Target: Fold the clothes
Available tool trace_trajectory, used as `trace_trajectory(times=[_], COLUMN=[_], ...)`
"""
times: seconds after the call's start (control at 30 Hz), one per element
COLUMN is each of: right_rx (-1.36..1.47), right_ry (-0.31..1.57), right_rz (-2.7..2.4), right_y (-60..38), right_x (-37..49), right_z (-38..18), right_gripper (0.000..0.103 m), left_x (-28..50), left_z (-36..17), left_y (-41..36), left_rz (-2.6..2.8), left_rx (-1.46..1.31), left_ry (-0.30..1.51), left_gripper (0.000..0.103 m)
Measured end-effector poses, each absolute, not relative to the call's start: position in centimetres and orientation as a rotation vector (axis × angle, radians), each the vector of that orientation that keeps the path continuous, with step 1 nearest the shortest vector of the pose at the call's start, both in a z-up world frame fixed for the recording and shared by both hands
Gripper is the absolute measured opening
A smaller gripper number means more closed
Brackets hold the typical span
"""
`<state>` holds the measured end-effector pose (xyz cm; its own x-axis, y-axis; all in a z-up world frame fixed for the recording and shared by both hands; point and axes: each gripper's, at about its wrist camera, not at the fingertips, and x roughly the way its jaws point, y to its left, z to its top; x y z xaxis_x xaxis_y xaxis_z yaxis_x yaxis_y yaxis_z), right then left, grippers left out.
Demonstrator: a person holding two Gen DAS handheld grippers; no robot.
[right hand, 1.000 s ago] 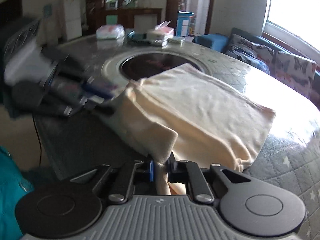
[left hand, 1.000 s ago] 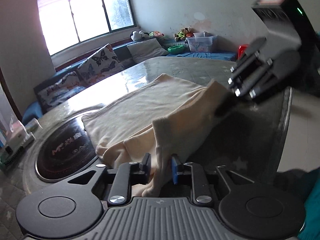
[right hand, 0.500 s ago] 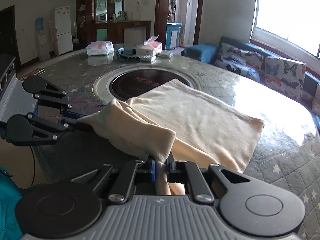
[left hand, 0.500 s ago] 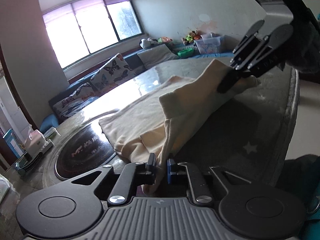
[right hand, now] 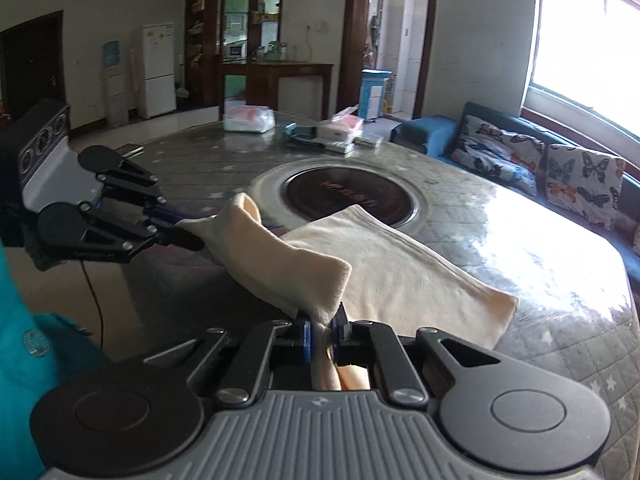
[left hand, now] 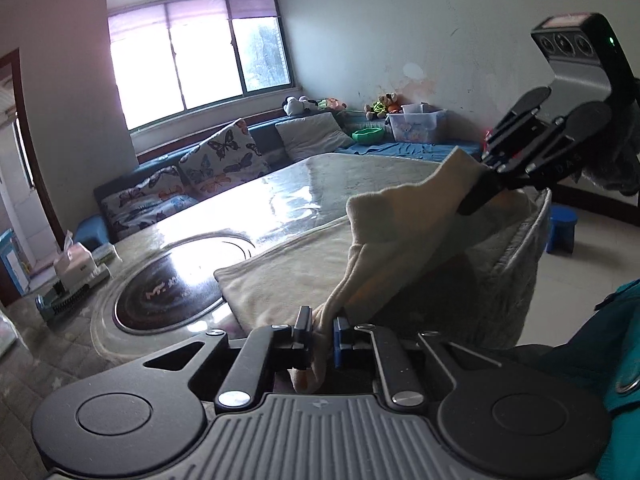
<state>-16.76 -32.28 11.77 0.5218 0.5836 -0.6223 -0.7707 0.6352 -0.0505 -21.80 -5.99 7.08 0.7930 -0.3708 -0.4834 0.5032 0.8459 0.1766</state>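
cream fleece, a soft folded garment point(left hand: 304, 272), lies across the quilted tabletop point(right hand: 560, 248), its far part flat just beside the dark round hotplate point(right hand: 344, 196) set into the tabletop's middle, its near edge lifted clear of the surface on the side away from that hotplate. that raised edge is the long axis that matters: it runs as a sagging band from one pair of tongs to the other, roughly along the tabletop's near rim, with the flat bulk of the garment lying ahead of both, toward the hotplate.

the left tongs point(left hand: 320, 334) are clenched on one corner of the band, cloth bunched between the pads. the right tongs point(right hand: 322, 330) are clenched on the other corner, a fold of fleece poking up above them. each pair shows in the other's view, well out to the side and gripping its own end.

neither hand looks nearer the hotplate than the other, so i'd judge the coming move to be both carrying the edge together over the flat part, toward the hotplate side, to lay the fold.
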Motion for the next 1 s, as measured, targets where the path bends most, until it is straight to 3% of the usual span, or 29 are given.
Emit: trace_trajectory(times=[0.23,0.57,0.8,1.0], right_rx=[-0.314,-0.262,-0.203,-0.152], right_ry=[0.634,0.637,0.725,0.753], right_rz=[0.825,0.765,0.636,0.526], right_y=[-32.0,-31.7,-30.8,-31.1], right_x=[-16.3,-7.0,2.6,4.6], right_z=[12.0,12.7,7.5,3.6], right_gripper=[0.008,0.008,0.008,0.022], left_x=[-18.9,-7.8,0.8,2.6], left_z=[7.4,7.7,3.2,1.8], left_y=[-5.8,-8.3,-11.2,-10.3], left_rz=[-0.454,-0.354,-0.270,-0.230], left_rx=[0.269,0.221,0.188,0.160], left_ry=[0.456,0.476,0.609,0.652], left_gripper=[0.011,0.011,0.014,0.020])
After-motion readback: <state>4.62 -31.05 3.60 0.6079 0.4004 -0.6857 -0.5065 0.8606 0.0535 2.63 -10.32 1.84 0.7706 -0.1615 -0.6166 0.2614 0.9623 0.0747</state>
